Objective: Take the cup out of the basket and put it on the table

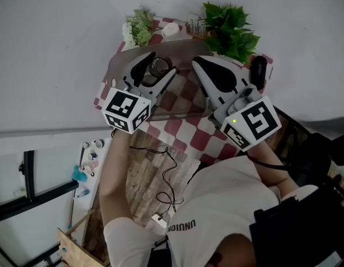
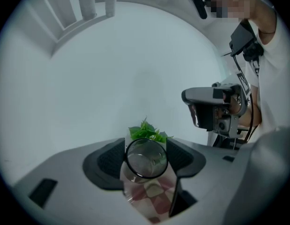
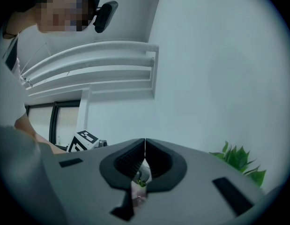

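- Red-and-white checked tablecloth (image 1: 185,128) under both grippers, white wall behind, leafy green plant (image 1: 232,29) at the far edge. Cup?
- Clear glass cup with a dark rim (image 2: 145,159), clamped between the left gripper (image 1: 158,65) jaws. Its mouth faces that gripper's camera, and it is above the cloth.
- Right gripper (image 3: 145,149)?
- Jaws pressed together, nothing held, near the left one.

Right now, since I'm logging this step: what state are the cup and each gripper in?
cup: empty clear glass, clamped by its sides, mouth facing back along the jaws.
left gripper: jaws shut on the cup.
right gripper: jaws together, holding nothing.
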Motion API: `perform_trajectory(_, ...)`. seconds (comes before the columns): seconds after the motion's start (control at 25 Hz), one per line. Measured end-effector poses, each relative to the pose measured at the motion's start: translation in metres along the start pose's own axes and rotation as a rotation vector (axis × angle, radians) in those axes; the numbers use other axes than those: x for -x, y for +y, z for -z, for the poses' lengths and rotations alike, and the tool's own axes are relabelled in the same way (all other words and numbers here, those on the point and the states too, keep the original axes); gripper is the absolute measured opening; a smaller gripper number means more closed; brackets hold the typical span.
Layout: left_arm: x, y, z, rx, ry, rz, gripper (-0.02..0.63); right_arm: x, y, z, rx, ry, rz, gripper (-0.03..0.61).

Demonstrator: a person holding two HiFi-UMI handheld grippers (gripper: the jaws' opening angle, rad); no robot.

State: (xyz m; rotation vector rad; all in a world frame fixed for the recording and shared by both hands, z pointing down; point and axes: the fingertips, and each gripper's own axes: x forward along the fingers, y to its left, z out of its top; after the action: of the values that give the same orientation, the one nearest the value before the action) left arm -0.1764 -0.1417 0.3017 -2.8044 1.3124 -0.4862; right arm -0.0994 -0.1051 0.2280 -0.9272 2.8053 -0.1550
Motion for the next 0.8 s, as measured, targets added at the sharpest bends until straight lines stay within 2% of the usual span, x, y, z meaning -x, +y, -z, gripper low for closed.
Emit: perform_trajectory(0.8, 0.013, -0.034, -0.031, -0.067, -0.064, 0.01, 0.288, 0.014, -0.008, -0.006, 0.014, -0.007, 0.017, 0.018)
